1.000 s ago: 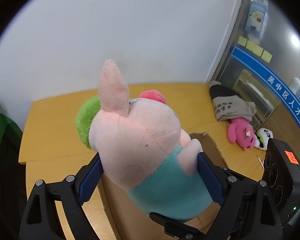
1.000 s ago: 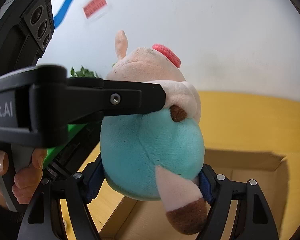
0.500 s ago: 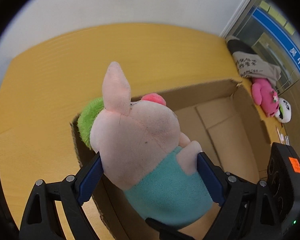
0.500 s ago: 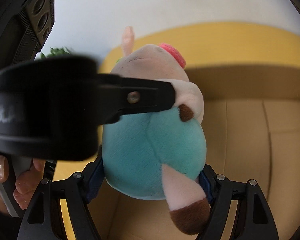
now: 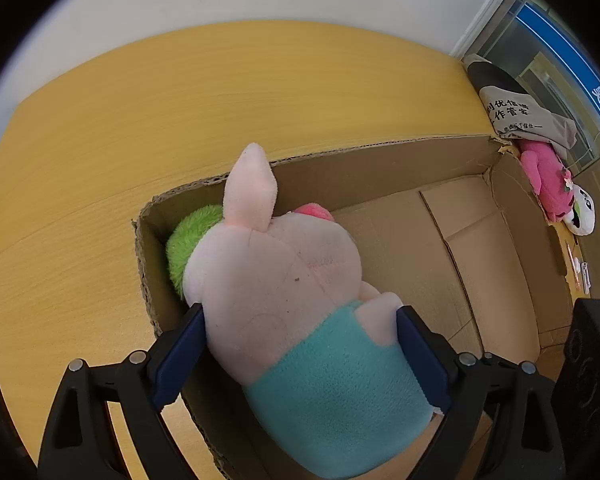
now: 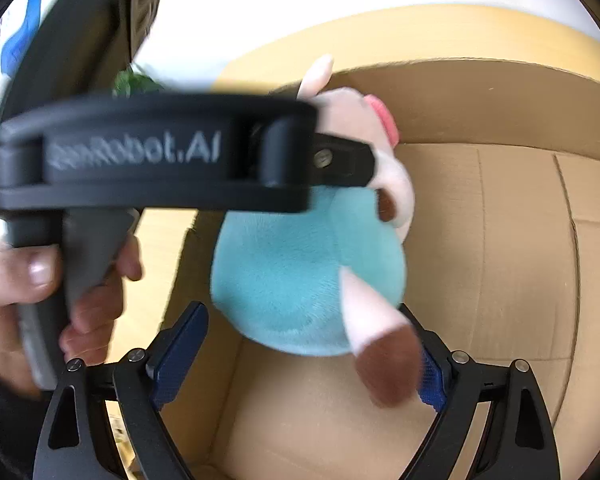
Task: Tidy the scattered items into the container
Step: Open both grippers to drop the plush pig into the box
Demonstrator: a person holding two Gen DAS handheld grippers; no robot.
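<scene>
A plush pig (image 5: 284,280) with a pink head, a teal body and a green fuzzy tuft (image 5: 188,244) hangs head first inside the left end of an open cardboard box (image 5: 380,168). My left gripper (image 5: 300,314) is shut on it, with both blue pads pressed on its sides. In the right wrist view the plush pig (image 6: 300,272) lies between the fingers of my right gripper (image 6: 304,316). Those jaws are opening, and the left pad (image 6: 180,344) stands apart from the teal body. The left gripper's black body (image 6: 180,152) crosses this view, held by a hand (image 6: 28,276).
The box (image 6: 500,100) sits on a yellow wooden table (image 5: 180,100) against a white wall. Beyond the box's right end lie a pink plush (image 5: 548,176), a white panda plush (image 5: 582,212) and a grey printed bag (image 5: 520,112). A green plant (image 6: 134,80) stands at the left.
Both grippers have sunk with the pig from above the box down into it. The right jaws have widened, and their left pad has come off the toy.
</scene>
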